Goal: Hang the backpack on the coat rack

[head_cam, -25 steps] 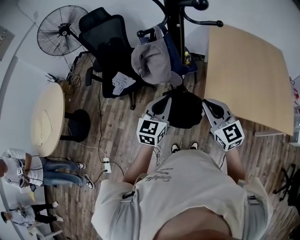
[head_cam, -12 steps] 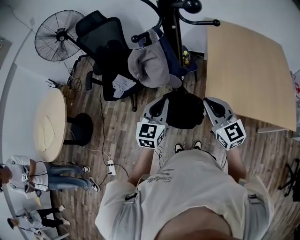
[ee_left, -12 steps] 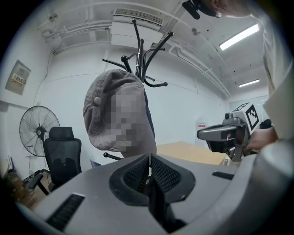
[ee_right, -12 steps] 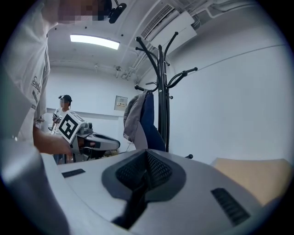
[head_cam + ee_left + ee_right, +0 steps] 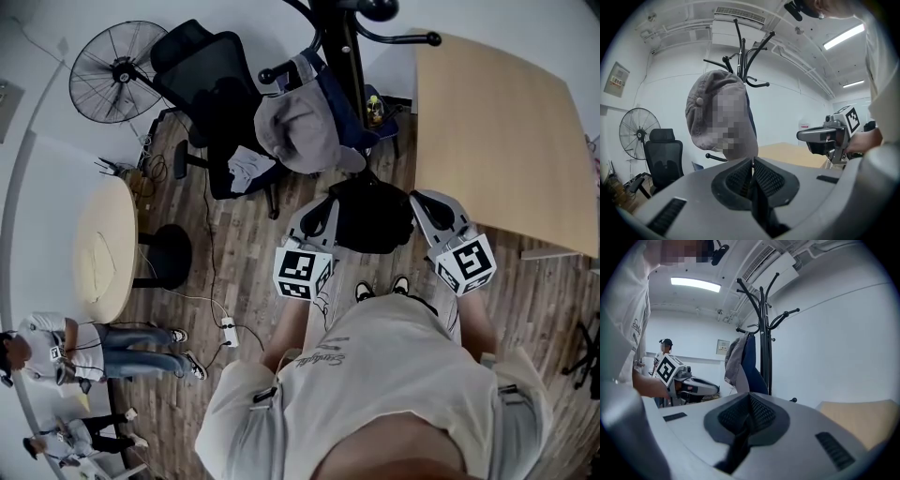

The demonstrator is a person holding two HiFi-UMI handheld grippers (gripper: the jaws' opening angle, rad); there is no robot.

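Observation:
A black backpack (image 5: 373, 216) hangs between my two grippers, just in front of the person's feet. My left gripper (image 5: 323, 208) holds its left side and my right gripper (image 5: 424, 208) its right side. In the left gripper view the jaws of the left gripper (image 5: 752, 161) are shut on a dark strap (image 5: 761, 206). The right gripper (image 5: 749, 399) is likewise shut on a dark strap (image 5: 733, 446). The black coat rack (image 5: 347, 56) stands just beyond the backpack, with a grey cap (image 5: 300, 127) and a blue garment (image 5: 342, 108) on it. Its upper hooks (image 5: 743, 56) are bare.
A wooden table (image 5: 497, 141) stands right of the rack. A black office chair (image 5: 211, 89) and a fan (image 5: 112, 70) are to its left. A round table (image 5: 98, 248) and a power strip (image 5: 225, 330) with its cable are on the left. People (image 5: 84, 342) stand at the far left.
Both grippers and the backpack have kept their place before the rack. Only the head view has shifted slightly.

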